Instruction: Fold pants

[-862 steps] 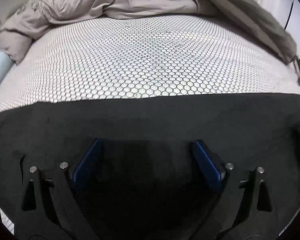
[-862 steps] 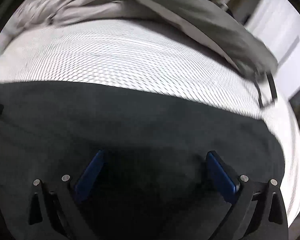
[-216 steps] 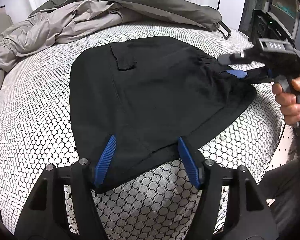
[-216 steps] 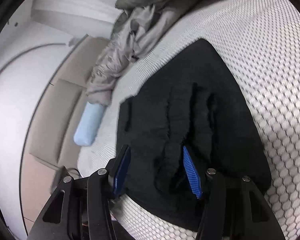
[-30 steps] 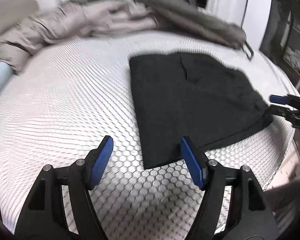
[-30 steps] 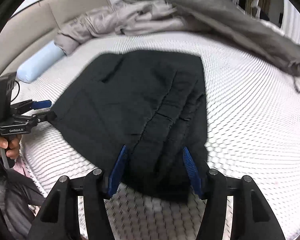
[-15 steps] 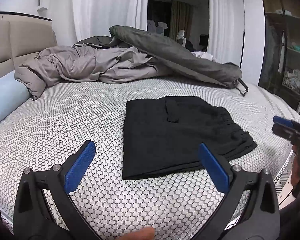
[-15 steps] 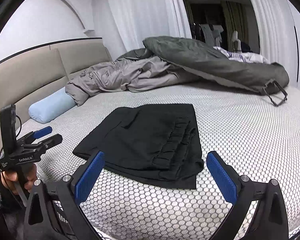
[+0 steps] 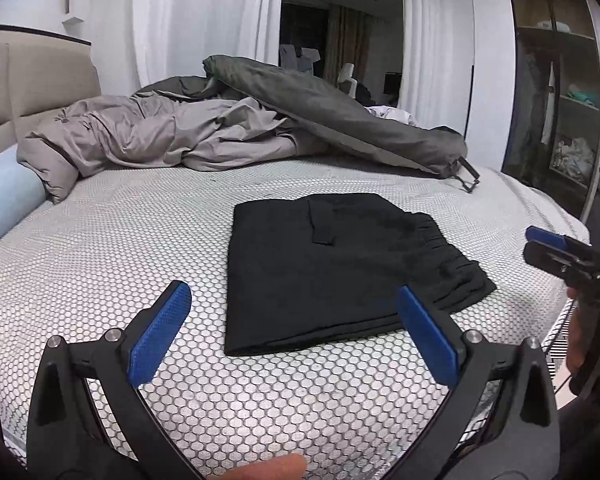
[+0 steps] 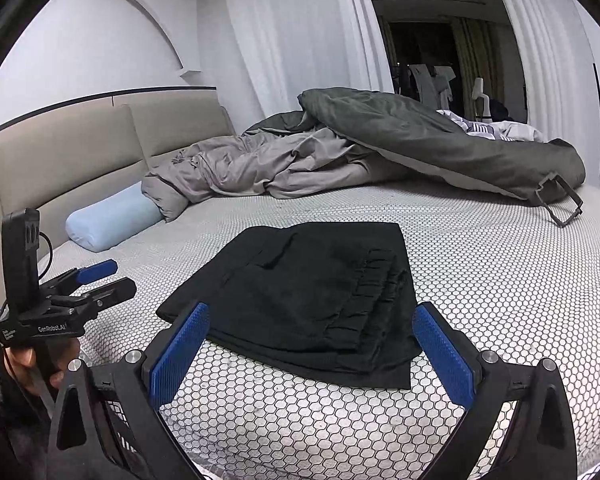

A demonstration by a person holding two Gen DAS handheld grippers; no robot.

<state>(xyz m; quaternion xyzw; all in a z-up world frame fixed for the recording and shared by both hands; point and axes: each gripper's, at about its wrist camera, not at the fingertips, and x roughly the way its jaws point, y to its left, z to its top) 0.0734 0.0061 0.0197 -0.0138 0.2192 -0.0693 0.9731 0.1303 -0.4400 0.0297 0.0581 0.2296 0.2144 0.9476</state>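
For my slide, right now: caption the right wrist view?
Folded black pants lie on the bed; open right claw hovers.

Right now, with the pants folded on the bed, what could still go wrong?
Both grippers, left and right, are open and off the pants, so little.
1. The stacked waistband layers look loose and might slide apart if nudged.
2. The pants lie near the bed edge, so a careless bump might drag them off.

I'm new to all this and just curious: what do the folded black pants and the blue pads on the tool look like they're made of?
The black pants look like soft matte woven cloth, perhaps cotton: no shine, a gathered waistband and limp folds. The blue pads on the right tool look like textured rubber or plastic, with a fine dotted grain; which one can't be told.
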